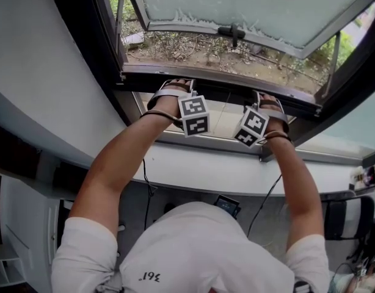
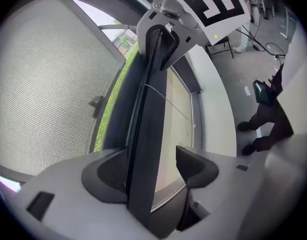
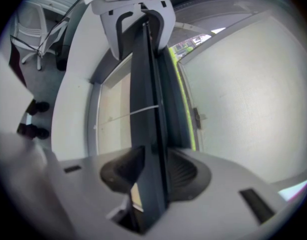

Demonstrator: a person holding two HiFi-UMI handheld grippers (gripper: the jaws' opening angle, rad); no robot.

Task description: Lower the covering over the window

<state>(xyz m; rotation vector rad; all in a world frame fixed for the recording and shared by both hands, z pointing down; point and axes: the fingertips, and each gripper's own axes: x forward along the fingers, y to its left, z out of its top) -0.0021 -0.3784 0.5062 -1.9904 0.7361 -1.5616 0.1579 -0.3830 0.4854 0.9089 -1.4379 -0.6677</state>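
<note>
**Hold on dark rail, both grippers**

1. Left gripper: fingers set wide. The rail stands between them. The outer finger lies against the rail; the inner finger stands clear of it, with a gap showing.
2. Right gripper: fingers closed on the same rail, one pad at each side of it, both touching.
3. Rail: the covering's own bar, long and dark. It runs across the window frame at the near edge of the opening, from one gripper to the other.
4. Cream panel: just beside the rail on the room side, with a thin cord crossing it. Whether it is the covering's cloth or a lower pane cannot be told.
5. Marker cubes: one on each gripper, near each other, above the white sill.
6. Left hand and right hand: both raised to the frame.
7. Sash: frosted and swung outward, with a dark handle on its lower bar. Ground and plants show through the opening.

Hard to make out:
- In the head view the hands and frame hide the fingertips.
- Both ends of the rail are cut off.
- The clutter at the far right of the sill is too small to name.
</note>
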